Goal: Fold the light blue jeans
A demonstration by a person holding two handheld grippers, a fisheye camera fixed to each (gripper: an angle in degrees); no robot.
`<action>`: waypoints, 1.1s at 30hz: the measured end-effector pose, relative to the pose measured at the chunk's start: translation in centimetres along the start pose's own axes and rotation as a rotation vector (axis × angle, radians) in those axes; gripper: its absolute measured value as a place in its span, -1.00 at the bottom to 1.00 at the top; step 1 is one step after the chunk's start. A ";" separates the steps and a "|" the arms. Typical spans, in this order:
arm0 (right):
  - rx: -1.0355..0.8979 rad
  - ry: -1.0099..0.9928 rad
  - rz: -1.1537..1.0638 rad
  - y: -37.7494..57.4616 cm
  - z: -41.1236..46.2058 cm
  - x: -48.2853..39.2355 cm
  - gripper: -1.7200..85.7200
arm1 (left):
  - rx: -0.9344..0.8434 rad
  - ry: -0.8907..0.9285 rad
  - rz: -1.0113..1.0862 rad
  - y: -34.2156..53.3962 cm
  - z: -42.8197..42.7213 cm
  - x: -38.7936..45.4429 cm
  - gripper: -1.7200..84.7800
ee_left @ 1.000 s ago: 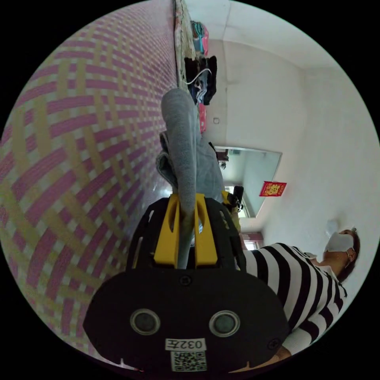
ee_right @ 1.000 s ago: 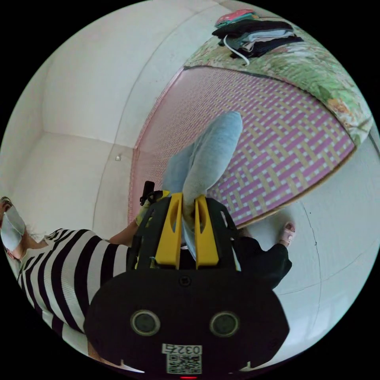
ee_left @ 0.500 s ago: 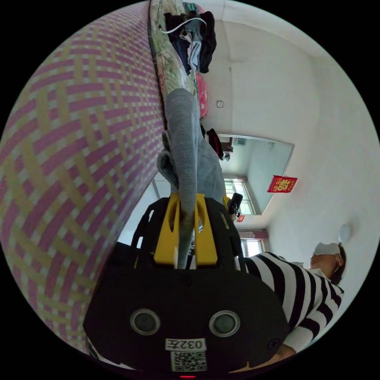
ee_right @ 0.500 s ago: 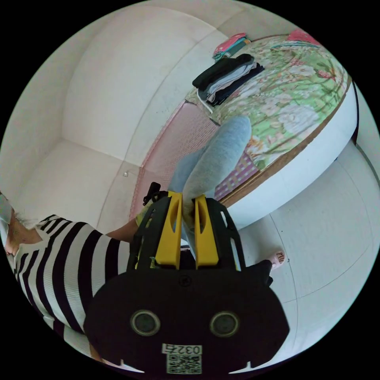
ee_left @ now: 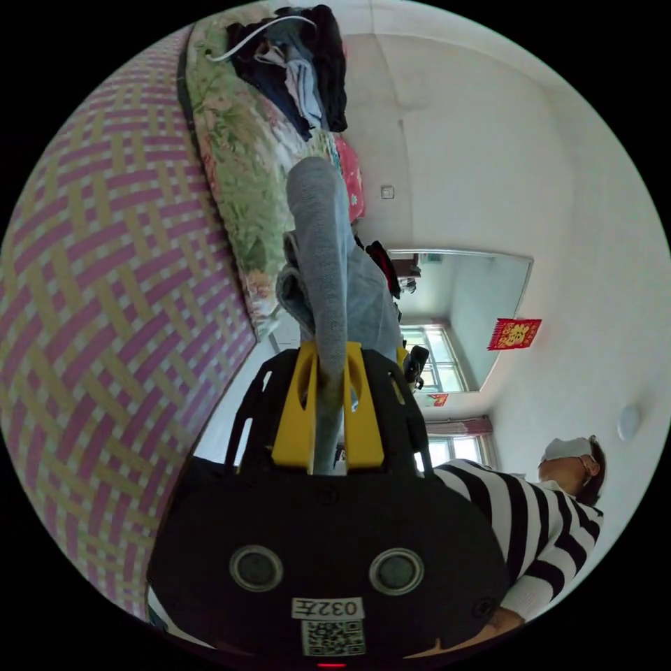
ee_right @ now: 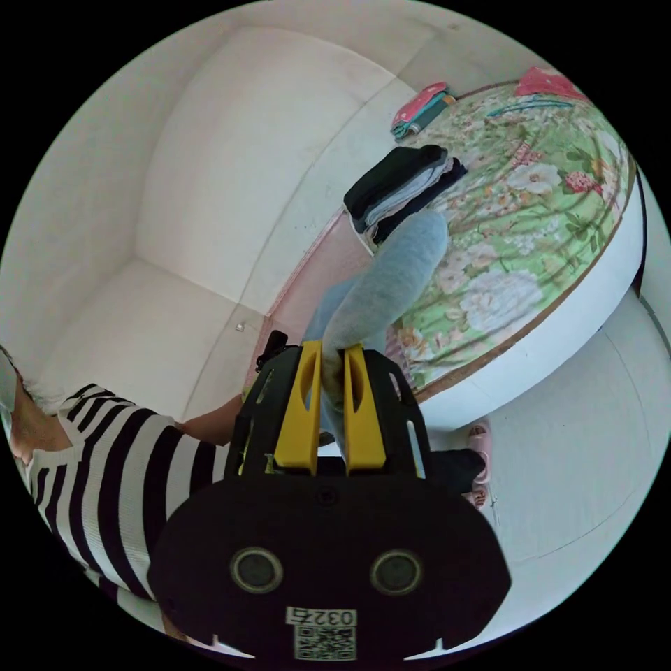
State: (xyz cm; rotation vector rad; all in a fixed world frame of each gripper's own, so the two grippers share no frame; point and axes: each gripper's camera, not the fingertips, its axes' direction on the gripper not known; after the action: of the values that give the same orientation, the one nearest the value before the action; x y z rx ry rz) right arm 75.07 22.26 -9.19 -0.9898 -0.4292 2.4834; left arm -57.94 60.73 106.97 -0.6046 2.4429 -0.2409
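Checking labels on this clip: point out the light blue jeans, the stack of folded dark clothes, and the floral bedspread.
light blue jeans (ee_right: pixel 391 279), right gripper view, rounded fold
stack of folded dark clothes (ee_right: pixel 402 185), right gripper view, stack's side
floral bedspread (ee_right: pixel 531 217), right gripper view, bare patch

Soft matt denim jeans (ee_left: pixel 325 244), woven mat (ee_left: pixel 91 293), matt plastic claw (ee_left: pixel 327 353).

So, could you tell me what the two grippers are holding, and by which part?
Both hold the light blue jeans: the left gripper and the right gripper each clamp a bunched fold of denim; which part cannot be told.
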 end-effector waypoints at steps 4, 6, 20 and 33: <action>-0.012 0.026 -0.039 -6.0 -1.0 -1.9 -0.84 | 0.039 0.049 0.041 -4.5 1.3 -2.5 -0.92; -0.026 0.032 -0.037 -8.8 -1.3 -2.5 -0.84 | 0.063 0.076 0.041 -6.2 1.8 -3.6 -0.92; -0.248 -0.048 -0.114 -32.0 2.5 -4.5 -0.84 | 0.296 0.117 -0.015 -14.6 1.9 -9.4 -0.93; -0.299 -0.203 -0.433 -63.8 4.2 -10.0 -0.84 | 0.492 0.079 0.119 -36.2 -1.0 0.4 -0.92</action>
State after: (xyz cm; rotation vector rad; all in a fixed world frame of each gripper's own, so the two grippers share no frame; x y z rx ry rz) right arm 96.20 71.60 26.99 -0.6584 -0.9904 2.1637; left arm -45.62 28.72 118.55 -0.2352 2.3540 -0.7986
